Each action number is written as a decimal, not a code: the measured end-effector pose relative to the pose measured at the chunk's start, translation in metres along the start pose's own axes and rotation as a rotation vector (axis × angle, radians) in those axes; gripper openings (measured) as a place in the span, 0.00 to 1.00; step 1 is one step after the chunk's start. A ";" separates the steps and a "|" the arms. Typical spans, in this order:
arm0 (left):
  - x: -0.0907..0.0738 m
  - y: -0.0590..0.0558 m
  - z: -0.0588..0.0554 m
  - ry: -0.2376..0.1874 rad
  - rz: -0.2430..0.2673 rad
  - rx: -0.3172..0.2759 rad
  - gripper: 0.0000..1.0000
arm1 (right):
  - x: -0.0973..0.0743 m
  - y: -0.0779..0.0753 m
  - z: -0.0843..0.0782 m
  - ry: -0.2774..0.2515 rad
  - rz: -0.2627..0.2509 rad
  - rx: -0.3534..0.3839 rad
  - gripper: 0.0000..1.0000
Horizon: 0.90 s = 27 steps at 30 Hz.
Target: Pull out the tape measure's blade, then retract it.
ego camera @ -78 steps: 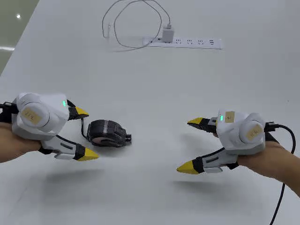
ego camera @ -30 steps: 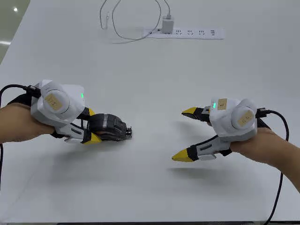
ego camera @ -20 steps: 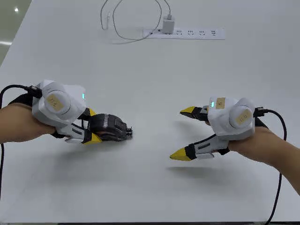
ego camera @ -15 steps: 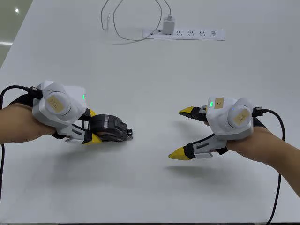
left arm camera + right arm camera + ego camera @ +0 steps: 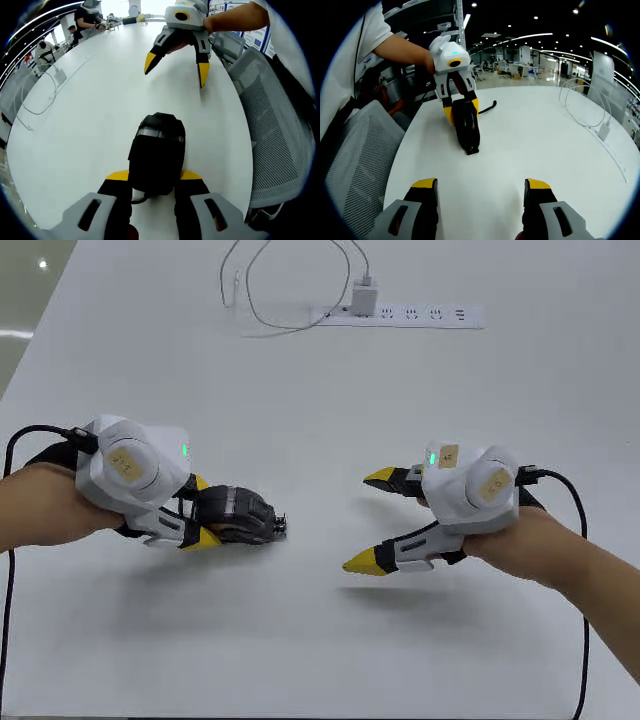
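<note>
The left gripper stays clamped round the black tape measure, which lies on the white table with its blade end facing the other hand. The right gripper, jaws spread wide and holding nothing, has edged nearer to it than half a second ago, though the two are not touching.

The rear of the tape is hidden between the jaws of the left gripper. The blade tip is too small to make out. The right cable runs off the bottom edge.
</note>
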<state>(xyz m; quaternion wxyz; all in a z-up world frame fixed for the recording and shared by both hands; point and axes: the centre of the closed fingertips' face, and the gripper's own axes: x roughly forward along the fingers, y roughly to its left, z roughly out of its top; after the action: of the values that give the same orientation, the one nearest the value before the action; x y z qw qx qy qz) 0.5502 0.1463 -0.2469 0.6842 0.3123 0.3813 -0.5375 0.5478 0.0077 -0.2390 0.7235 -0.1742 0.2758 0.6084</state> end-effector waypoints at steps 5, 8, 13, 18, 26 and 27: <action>0.000 0.000 0.000 0.002 0.004 -0.002 0.27 | 0.010 -0.001 0.001 -0.005 0.007 0.006 0.66; 0.000 0.000 0.000 0.004 0.004 -0.002 0.27 | 0.015 -0.001 0.005 -0.012 0.011 0.005 0.65; 0.000 0.000 0.000 0.006 0.004 -0.001 0.27 | 0.023 -0.001 0.008 -0.019 0.019 -0.004 0.61; 0.000 0.000 0.000 0.007 0.003 -0.006 0.27 | 0.030 -0.001 0.010 -0.024 0.027 -0.008 0.58; 0.000 0.000 0.000 0.007 0.002 -0.007 0.27 | 0.041 0.000 0.015 -0.030 0.035 -0.043 0.51; 0.000 0.000 0.000 0.007 0.003 -0.007 0.27 | 0.043 0.001 0.015 -0.030 0.038 -0.047 0.49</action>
<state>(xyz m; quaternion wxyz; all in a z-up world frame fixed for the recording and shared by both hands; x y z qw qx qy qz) 0.5497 0.1466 -0.2466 0.6847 0.3125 0.3852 -0.5340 0.5546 0.0505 -0.2532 0.7114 -0.1768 0.2539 0.6310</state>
